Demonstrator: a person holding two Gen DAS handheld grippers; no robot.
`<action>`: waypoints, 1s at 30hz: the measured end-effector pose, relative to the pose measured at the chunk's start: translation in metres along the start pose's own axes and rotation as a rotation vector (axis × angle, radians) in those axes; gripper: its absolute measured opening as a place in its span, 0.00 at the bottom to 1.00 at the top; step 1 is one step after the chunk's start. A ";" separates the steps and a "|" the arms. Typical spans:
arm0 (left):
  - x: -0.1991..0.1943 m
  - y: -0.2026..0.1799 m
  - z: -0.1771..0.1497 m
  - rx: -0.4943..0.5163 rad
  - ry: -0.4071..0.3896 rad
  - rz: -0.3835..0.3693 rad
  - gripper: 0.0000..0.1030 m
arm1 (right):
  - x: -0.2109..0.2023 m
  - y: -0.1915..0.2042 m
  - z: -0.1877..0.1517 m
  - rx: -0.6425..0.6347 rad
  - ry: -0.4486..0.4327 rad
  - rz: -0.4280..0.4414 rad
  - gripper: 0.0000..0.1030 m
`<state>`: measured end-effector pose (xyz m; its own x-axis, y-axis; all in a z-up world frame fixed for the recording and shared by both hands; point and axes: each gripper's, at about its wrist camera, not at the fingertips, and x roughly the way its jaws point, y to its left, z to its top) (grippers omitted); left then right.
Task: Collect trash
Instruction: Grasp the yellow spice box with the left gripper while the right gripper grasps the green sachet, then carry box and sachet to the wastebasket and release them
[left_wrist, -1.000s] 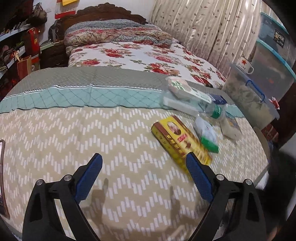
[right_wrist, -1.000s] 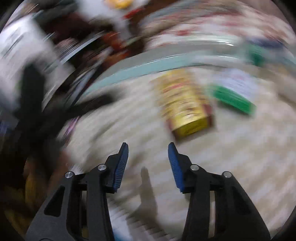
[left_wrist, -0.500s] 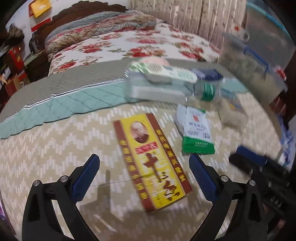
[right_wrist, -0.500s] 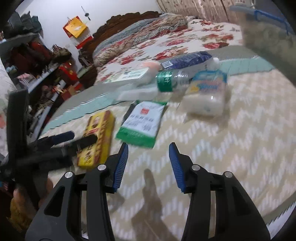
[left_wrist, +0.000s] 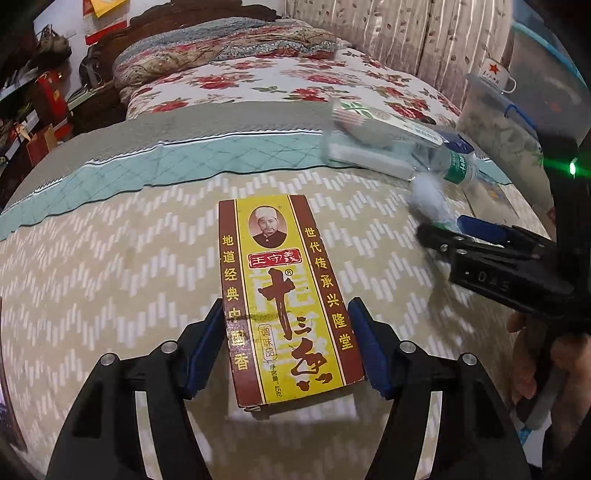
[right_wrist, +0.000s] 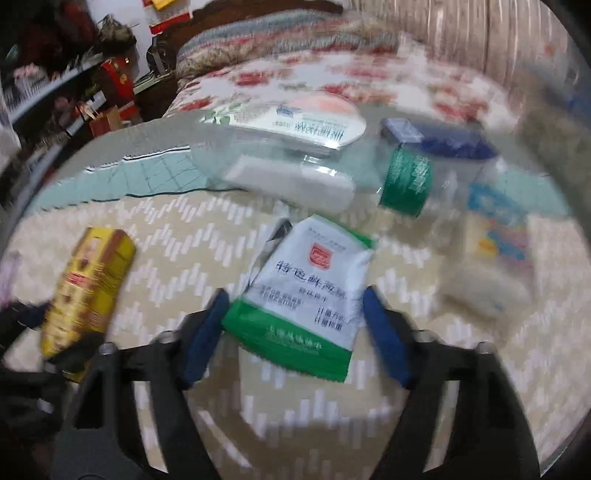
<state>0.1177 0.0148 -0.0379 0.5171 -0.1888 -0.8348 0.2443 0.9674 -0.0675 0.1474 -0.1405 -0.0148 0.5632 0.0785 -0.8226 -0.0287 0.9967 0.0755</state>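
Yellow seasoning box (left_wrist: 288, 302) flat on the zigzag bedspread (left_wrist: 110, 266), between the closing blue pads of the left gripper (left_wrist: 288, 350), pads at its long edges. Just right of the box: green-and-white sachet (right_wrist: 306, 291), between the closing pads of the right gripper (right_wrist: 295, 332), contact blurred. Beyond the box: clear bottle (right_wrist: 406, 181) and white packet (right_wrist: 295, 125), near the teal quilt band (left_wrist: 184, 155)

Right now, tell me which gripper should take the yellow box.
Left. The left gripper already straddles the yellow box, jaws closing on its long sides. The right gripper is closing around the green-and-white sachet.
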 end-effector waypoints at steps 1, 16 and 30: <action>-0.003 0.000 -0.002 0.001 -0.004 -0.003 0.61 | -0.005 -0.002 -0.005 -0.001 0.001 0.021 0.19; -0.019 -0.171 0.015 0.284 0.026 -0.365 0.28 | -0.110 -0.169 -0.118 0.384 -0.158 0.088 0.14; 0.019 -0.207 -0.005 0.332 0.152 -0.074 0.56 | -0.125 -0.282 -0.160 0.571 -0.228 0.150 0.14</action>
<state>0.0729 -0.1882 -0.0424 0.3661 -0.2049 -0.9077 0.5424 0.8396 0.0292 -0.0476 -0.4286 -0.0235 0.7510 0.1478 -0.6435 0.2889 0.8028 0.5216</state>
